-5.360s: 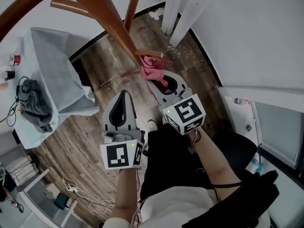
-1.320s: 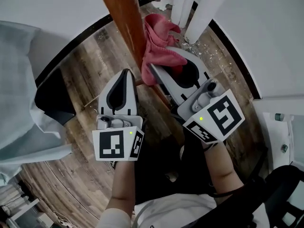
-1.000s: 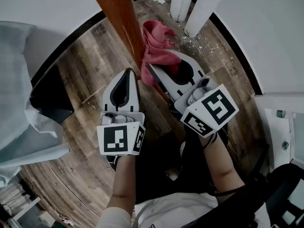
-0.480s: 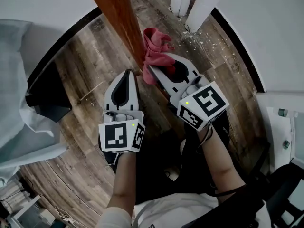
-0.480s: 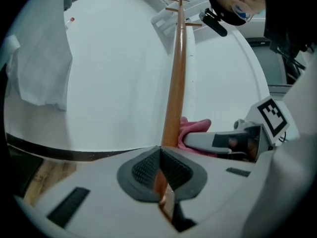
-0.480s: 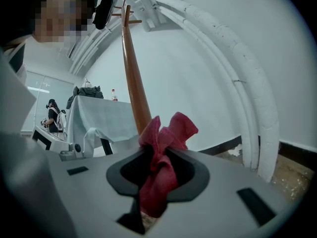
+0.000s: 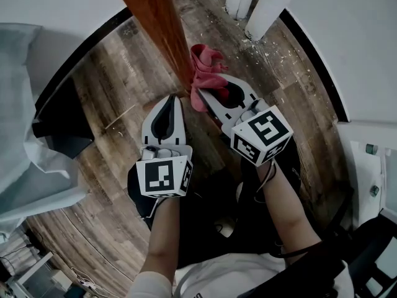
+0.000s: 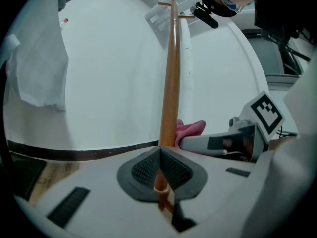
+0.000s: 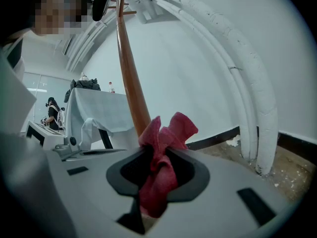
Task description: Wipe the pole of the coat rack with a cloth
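Observation:
The brown wooden pole [image 7: 158, 23] of the coat rack rises from the wood floor. A red cloth [image 7: 208, 73] is bunched against the pole's right side, low down, and my right gripper [image 7: 201, 92] is shut on it. In the right gripper view the cloth [image 9: 163, 143] fills the jaws and touches the pole [image 9: 131, 78]. My left gripper [image 7: 177, 99] is shut and holds nothing, with its tip close to the pole's foot. In the left gripper view the pole [image 8: 171, 83] stands just behind the closed jaws, and the cloth [image 8: 190, 129] shows to its right.
Two white pipes [image 7: 248, 5] run down the wall at the back right, with white debris on the floor at their foot. A table under a pale cover [image 7: 25, 104] stands at the left, with a dark shape [image 7: 62, 123] beneath it. The wall curves close behind the pole.
My right gripper has slid the red cloth down the pole toward its foot. The left gripper has stayed shut and kept close to the pole.

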Available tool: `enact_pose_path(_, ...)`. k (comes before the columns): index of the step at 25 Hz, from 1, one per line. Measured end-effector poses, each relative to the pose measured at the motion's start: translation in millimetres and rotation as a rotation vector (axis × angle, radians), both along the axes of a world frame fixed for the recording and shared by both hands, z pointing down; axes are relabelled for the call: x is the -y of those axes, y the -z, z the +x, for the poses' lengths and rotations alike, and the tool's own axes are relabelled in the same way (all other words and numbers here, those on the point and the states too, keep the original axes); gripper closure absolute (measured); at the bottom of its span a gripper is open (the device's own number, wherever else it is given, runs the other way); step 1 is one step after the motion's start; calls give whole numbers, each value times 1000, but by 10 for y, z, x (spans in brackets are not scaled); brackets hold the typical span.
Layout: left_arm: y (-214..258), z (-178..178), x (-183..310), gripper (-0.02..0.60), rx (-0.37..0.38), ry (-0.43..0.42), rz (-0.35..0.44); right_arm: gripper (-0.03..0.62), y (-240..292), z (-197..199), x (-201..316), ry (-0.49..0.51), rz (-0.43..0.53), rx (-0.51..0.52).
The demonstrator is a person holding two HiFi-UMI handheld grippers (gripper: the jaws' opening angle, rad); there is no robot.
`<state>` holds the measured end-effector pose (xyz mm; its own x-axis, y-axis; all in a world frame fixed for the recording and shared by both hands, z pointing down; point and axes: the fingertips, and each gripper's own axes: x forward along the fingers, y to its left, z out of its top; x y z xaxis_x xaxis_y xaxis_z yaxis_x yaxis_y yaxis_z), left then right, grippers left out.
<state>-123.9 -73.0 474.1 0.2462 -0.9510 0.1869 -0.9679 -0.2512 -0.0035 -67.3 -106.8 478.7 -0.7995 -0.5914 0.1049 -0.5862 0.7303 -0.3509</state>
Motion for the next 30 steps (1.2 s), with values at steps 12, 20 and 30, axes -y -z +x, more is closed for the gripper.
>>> enact_pose_path(12, -242, 11, 21, 572, -17, 6, -42, 500, -347, -58, 31, 22, -58, -45)
enact_pose_path(20, -217, 48, 6, 572, -8, -9, -38, 500, -478, -63, 79, 13, -102, -52)
enact_pose_path(30, -175, 77, -7, 572, -2, -10, -17, 500, -669, -51, 83, -28, -142, -138)
